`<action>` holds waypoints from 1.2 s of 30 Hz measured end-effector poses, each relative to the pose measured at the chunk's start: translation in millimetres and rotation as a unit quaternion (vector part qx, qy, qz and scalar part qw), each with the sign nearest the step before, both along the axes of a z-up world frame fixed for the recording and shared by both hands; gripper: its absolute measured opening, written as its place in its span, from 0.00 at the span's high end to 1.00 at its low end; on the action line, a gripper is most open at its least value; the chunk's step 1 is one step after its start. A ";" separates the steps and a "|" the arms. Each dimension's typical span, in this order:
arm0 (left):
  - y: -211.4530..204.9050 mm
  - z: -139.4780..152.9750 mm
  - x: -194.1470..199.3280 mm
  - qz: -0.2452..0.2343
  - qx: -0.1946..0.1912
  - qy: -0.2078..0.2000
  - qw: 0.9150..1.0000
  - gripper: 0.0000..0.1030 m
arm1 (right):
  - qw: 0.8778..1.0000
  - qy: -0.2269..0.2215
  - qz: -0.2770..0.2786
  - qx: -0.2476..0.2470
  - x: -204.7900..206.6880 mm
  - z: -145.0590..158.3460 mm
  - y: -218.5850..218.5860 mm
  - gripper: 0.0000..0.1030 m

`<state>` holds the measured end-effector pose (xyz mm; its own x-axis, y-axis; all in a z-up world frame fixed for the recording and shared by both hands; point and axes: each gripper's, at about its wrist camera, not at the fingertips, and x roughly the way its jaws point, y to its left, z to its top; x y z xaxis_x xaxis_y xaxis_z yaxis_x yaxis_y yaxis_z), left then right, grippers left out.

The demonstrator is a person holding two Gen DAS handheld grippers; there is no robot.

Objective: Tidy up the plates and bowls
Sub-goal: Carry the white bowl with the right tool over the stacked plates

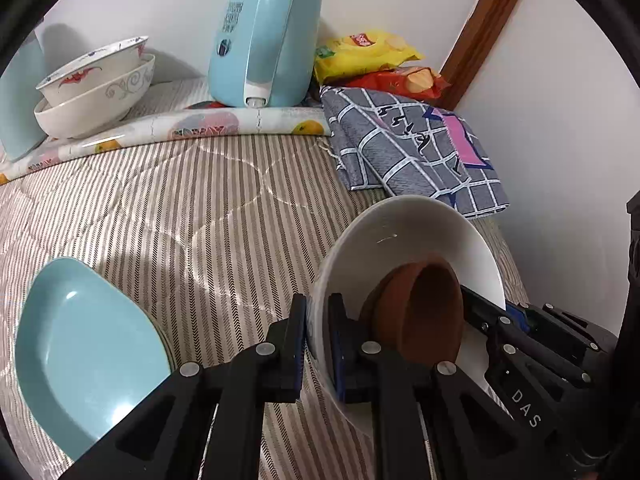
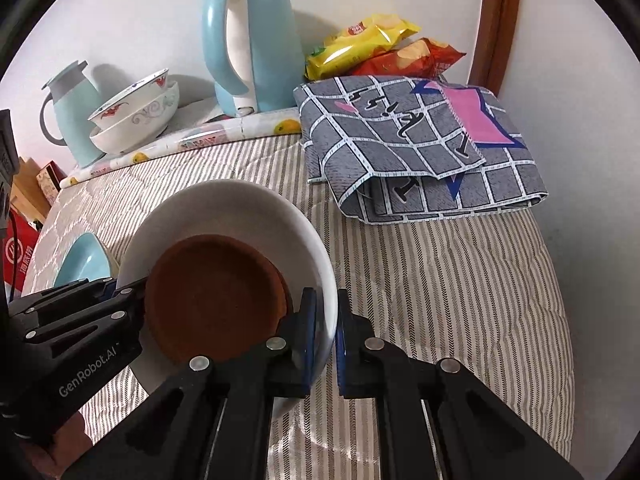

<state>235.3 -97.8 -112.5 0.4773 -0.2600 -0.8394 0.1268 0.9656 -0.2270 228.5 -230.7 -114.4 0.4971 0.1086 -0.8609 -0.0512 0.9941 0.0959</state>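
both grippers are clamping the rim of one white bowl (image 2: 240, 216): the left gripper (image 1: 318, 344) on its left side, the right gripper (image 2: 325, 344) on its right. the bowl is hanging tilted above the striped bedding (image 2: 440, 300), carrying a brown dish (image 2: 216, 300) inside. a blue plate (image 1: 88, 352) is lying to the left.

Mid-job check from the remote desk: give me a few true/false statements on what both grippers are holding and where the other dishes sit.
1. Both the left gripper and the right gripper clamp the rim of the white bowl. True.
2. The white bowl is empty. False: a brown dish lies inside it.
3. The blue plate is stacked under the white bowl. False: it rests apart on the striped bedding.
4. Two patterned bowls sit nested near the blue kettle. True.
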 end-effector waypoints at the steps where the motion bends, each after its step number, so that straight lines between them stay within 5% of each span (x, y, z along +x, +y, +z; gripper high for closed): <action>1: -0.3 1.7 -1.1 0.000 0.001 -0.002 1.000 0.89 | 1.000 -0.001 0.000 0.001 -1.0 1.4 -0.1 0.92; 36: 39.8 40.9 -35.0 0.032 0.003 -0.033 0.999 0.90 | 0.999 -0.038 0.021 0.016 -24.4 43.0 31.4 0.93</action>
<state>200.3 -58.0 -71.6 0.5480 -0.2216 -0.8066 0.0789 0.9737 -0.2139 204.1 -199.3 -71.5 0.5558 0.1576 -0.8162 -0.1006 0.9874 0.1222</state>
